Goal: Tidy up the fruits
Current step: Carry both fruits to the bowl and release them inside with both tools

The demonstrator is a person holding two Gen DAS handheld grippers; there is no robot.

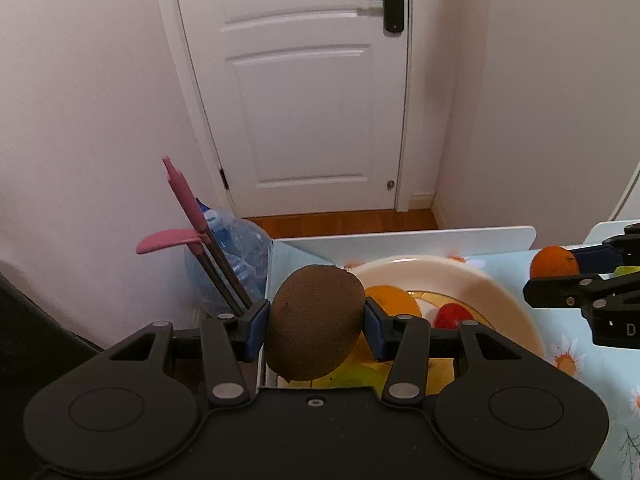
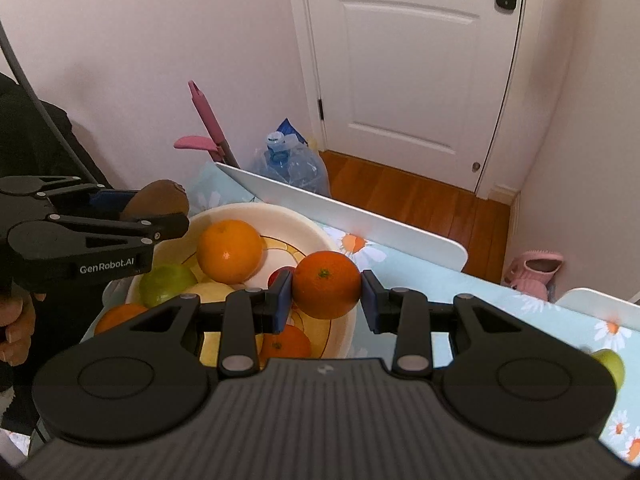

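Light: soft, even, fairly bright indoor light; its source was out of view.
Shadows: faint and diffuse.
Glare: one small highlight on the big orange (image 2: 229, 251).
Distortion: strong fisheye bend; the door (image 1: 304, 80) curved, corners vignetted dark.
Blur: slight softness at the edges; the green fruit (image 2: 610, 364) at far right was smeared.

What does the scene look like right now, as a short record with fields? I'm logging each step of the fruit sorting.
left gripper: shut on a kiwi
right gripper: shut on a small orange
bowl: cream, on the daisy-print tablecloth
in bowl: large orange, green fruit, more oranges, something red
outside bowl: one green fruit at the right edge of the right wrist view
position: both held fruits over the bowl
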